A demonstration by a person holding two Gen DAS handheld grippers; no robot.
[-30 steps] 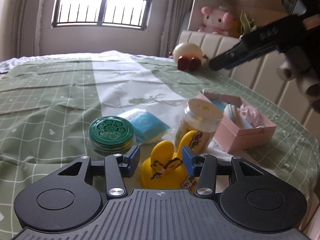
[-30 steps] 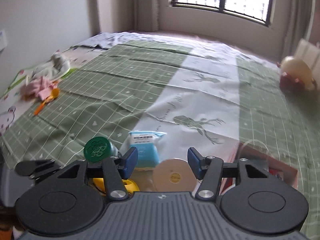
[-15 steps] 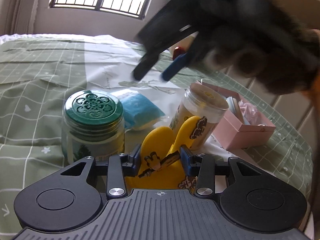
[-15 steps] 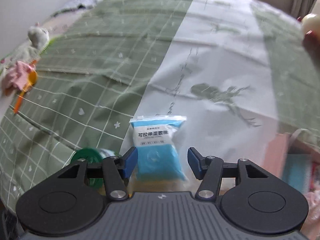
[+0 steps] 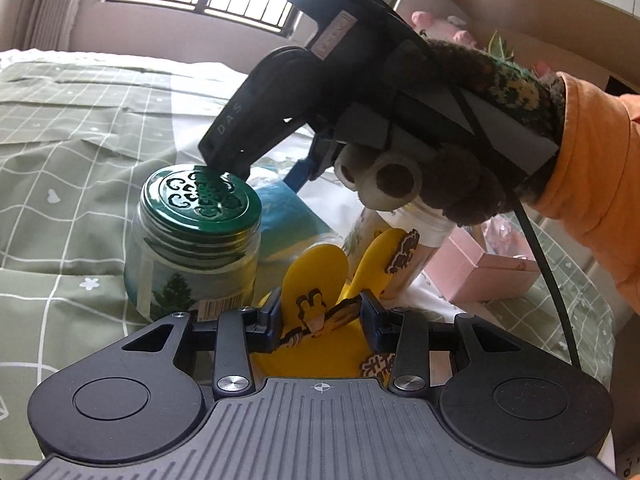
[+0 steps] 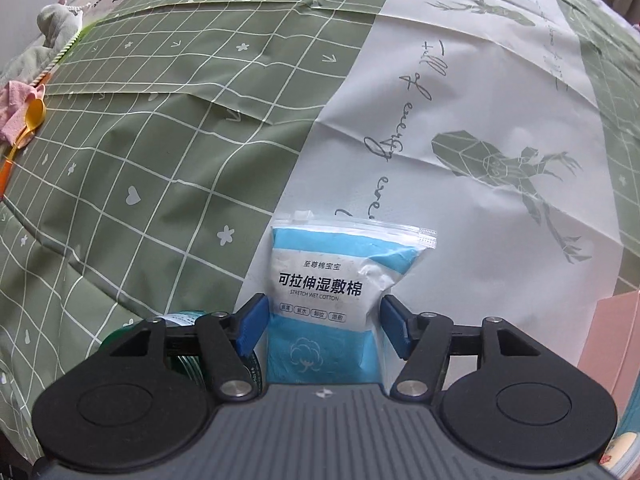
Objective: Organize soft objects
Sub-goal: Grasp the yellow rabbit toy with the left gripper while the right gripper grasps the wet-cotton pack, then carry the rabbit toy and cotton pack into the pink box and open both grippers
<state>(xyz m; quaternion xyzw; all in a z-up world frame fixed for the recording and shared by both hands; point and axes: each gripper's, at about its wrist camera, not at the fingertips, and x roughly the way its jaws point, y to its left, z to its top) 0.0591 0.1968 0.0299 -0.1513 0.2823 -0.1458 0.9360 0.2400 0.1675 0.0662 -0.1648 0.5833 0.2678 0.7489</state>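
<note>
The right gripper (image 6: 320, 330) hangs over the bed (image 6: 192, 128) with its jaws spread to either side of the blue cotton bag (image 6: 340, 284), neither pad touching it as far as I can tell. The bag is slick and puffy, so my worry is that a pinch taken this near its lower end squeezes the filling aside and the film slips out, or that the left jaw catches the green-lidded jar (image 5: 196, 236) standing just beside the bag on its left and tips it on the soft bedding. The left gripper (image 5: 320, 320) has its jaws pressed against the yellow toy (image 5: 316, 280), pinching it low by the ears; with both tools crowded near together, one arm could knock the other. In the left view the right gripper's fingertip (image 5: 224, 160) sits right above the jar's lid, perhaps touching it. The jar's glass looks clear; I can't tell what is in it. A second jar (image 5: 404, 264) with a pale lid stands behind the toy, contents unclear. Further right, the open pink box (image 5: 492, 268) holds some pink, soft-looking stuff, partly hidden by the sleeve (image 5: 592, 168).
</note>
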